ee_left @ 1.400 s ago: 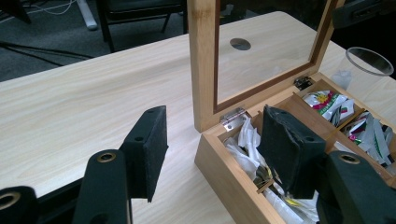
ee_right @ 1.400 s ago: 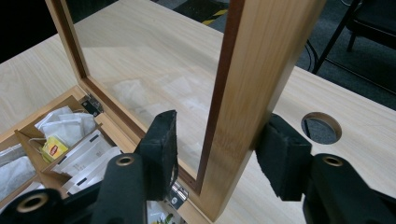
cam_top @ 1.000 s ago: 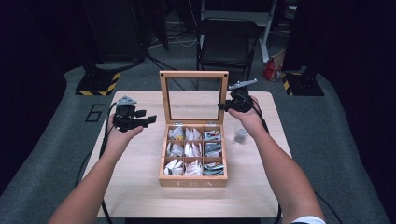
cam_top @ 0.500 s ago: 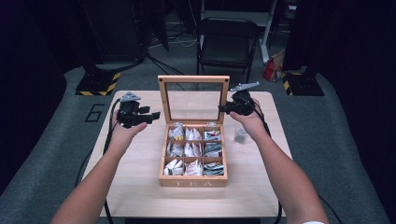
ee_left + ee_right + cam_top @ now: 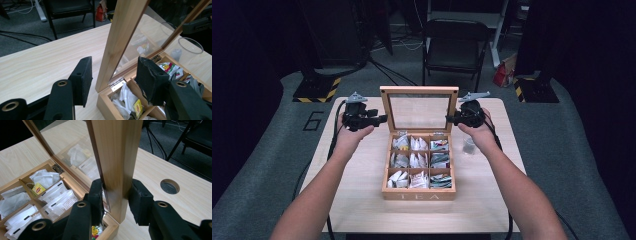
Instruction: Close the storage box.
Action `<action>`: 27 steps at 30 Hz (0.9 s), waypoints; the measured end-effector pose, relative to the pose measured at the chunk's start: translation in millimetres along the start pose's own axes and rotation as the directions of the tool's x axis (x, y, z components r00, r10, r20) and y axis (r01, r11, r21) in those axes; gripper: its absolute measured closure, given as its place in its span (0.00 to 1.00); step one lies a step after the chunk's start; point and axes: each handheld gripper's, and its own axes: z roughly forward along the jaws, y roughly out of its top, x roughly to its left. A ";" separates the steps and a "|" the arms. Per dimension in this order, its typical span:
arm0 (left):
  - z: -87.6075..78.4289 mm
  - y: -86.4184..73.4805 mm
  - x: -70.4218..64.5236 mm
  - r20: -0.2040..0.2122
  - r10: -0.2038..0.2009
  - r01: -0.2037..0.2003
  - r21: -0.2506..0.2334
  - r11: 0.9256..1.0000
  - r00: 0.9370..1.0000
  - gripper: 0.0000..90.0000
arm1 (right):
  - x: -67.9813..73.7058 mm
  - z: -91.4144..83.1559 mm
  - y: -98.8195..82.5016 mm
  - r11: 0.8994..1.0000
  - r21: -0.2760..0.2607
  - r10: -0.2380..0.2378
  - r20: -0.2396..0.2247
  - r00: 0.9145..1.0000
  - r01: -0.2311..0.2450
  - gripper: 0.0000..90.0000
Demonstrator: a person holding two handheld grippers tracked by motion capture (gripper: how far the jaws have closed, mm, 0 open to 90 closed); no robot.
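Wooden tea box with nine compartments of tea bags, centred on the pale wooden table; glass-paned hinged lid raised upright at the far edge. Right gripper closed narrow on the lid's right frame post, pads touching both faces. Left gripper spread wide astride the left frame post, pads apart from the wood. Clear glass cup just right of the box. Judged stage: lid fully open and steadied on one side, left grasp not yet made; contents untouched, any lowering or picking of bags left to do.
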 end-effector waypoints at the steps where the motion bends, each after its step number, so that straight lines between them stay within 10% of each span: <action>1: 0.4 1.0 -0.7 0.001 0.003 -0.003 -0.001 1.000 1.000 0.52 | 1.1 -0.7 -0.9 1.000 -0.002 0.005 0.000 1.000 -0.005 0.72; 27: -15.4 10.4 -20.8 0.025 0.070 -0.069 -0.049 0.996 0.997 0.68 | 6.9 -12.9 -14.8 0.999 -0.034 0.018 -0.049 0.999 -0.019 0.64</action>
